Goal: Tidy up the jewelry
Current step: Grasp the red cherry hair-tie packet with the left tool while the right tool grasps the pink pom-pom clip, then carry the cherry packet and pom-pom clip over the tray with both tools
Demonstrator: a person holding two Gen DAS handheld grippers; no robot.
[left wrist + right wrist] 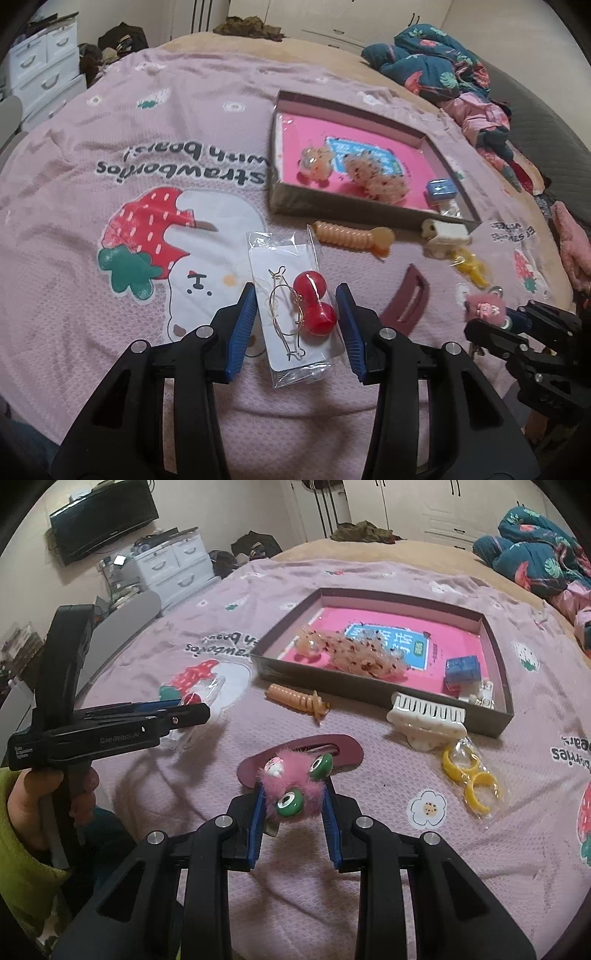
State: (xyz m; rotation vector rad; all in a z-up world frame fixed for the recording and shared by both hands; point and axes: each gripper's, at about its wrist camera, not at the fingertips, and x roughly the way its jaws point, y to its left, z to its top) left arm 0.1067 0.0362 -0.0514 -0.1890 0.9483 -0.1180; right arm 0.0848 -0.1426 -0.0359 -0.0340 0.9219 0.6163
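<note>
We see the left gripper (300, 325) closed on a clear packet of cherry earrings (295, 314): its blue pads (243, 325) press the packet's two long edges, and the packet is lifted clear of the pink strawberry-print blanket (110, 155). Two red balls on gold wire hooks lie against the packet's white card.

The right gripper (293, 812) is clamped on a fluffy pink hair clip (295, 786) bearing two green-and-white beads; its blue pads (256, 823) squeeze the fluff from both sides, above a maroon snap clip (343, 753) that lies flat on the blanket.

Beyond both grippers stands a shallow brown box (369, 692) with a pink floor. Inside it we find a peach spotted scrunchie (354, 653), a small peach item just left of it, a blue case (461, 670) and some small clear pieces in the near right corner.

On the blanket in front of the box, from left to right in the right wrist view, lie an orange spiral hair tie (295, 699), a cream claw clip (424, 716) touching the box wall, and a bag of yellow rings (469, 779).

A hand (44, 805) in a yellow-green sleeve holds the left gripper's handle.
</note>
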